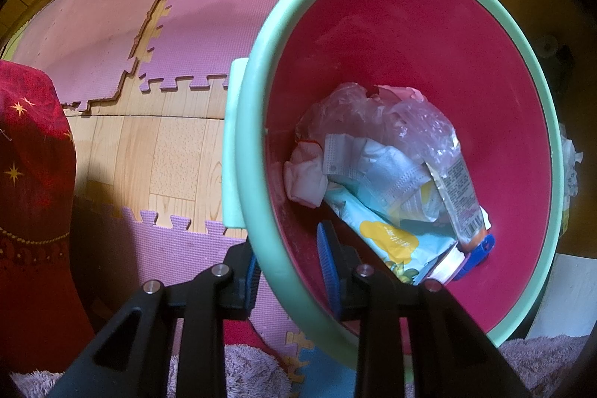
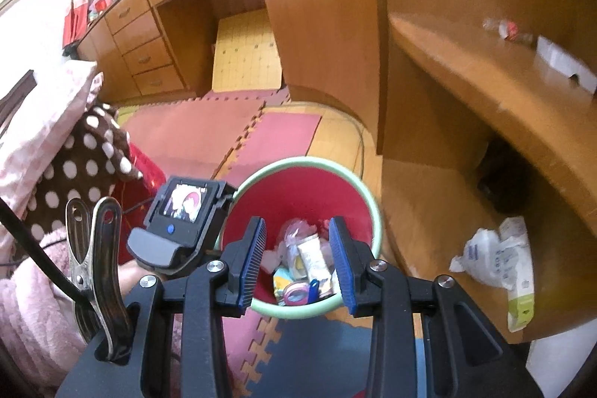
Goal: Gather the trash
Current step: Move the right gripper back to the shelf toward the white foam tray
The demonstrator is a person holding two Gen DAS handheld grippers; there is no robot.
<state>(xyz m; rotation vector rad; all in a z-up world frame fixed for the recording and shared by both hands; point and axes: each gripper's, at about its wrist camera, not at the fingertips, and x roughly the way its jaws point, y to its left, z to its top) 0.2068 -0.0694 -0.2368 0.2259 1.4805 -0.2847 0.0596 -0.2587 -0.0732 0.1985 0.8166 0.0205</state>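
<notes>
left gripper (image 1: 289, 273) clamped on bin rim (image 1: 261, 122); right gripper (image 2: 298, 260) open, empty. next: grab crumpled wrapper (image 2: 492, 252) on shelf.

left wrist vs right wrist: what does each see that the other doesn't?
Left wrist only: the left claw clamped on the bin's green rim, one pad outside, one inside; a close look at the face mask and crumpled clear plastic inside.

Right wrist only: the right claw, empty, above the bin; the other gripper's camera screen; the wooden desk with a white box; a drawer unit; a polka-dot cushion.

Both: the red bin holding trash, the foam floor mats, and a white wrapper beside the bin.
</notes>
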